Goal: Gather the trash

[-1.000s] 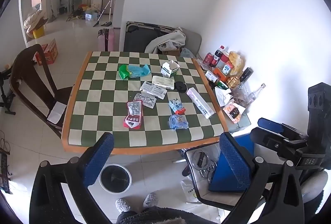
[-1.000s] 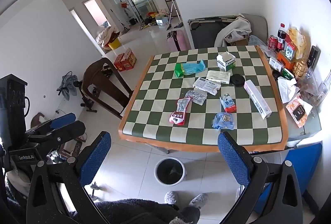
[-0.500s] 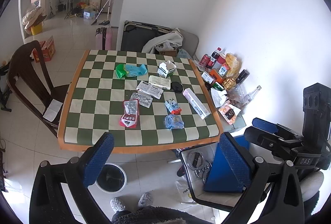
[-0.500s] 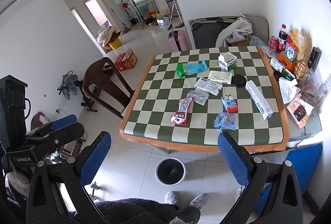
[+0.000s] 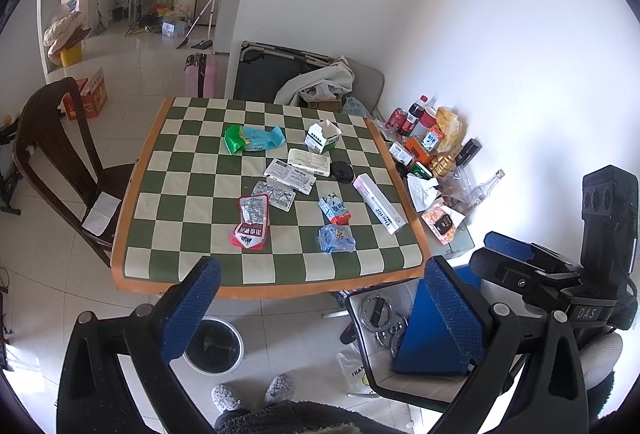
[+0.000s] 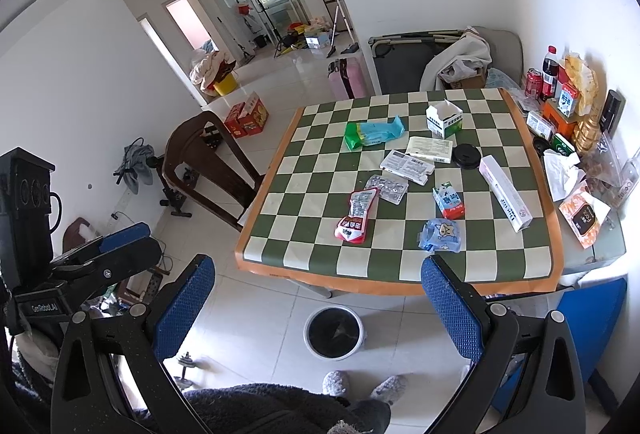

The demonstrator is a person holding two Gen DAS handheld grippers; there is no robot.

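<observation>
Two sets of tongs are in your hands, both spread wide and holding nothing: your left gripper (image 5: 320, 310) and your right gripper (image 6: 318, 308) hang short of the near edge of the checkered table (image 5: 192, 209), above the tiled floor. A brown chair (image 5: 60, 153) stands at the table's left side. On the floor just in front of the table's near edge sits the round trash bin (image 5: 214, 346), lined in black, with your slippers close to it.

Working left to right across the tabletop, you have a green and blue bag (image 5: 252, 138) toward the far side, a red wrapper (image 5: 251, 221) nearer you, and a blister pack (image 5: 274, 195) touching its far end. Flat white boxes (image 5: 298, 171) lie in the middle, and an open carton (image 5: 322, 137) stands beyond them. A small blue wrapper (image 5: 337, 238) lies near the front edge, and a long white box (image 5: 379, 202) lies along the right side.
</observation>
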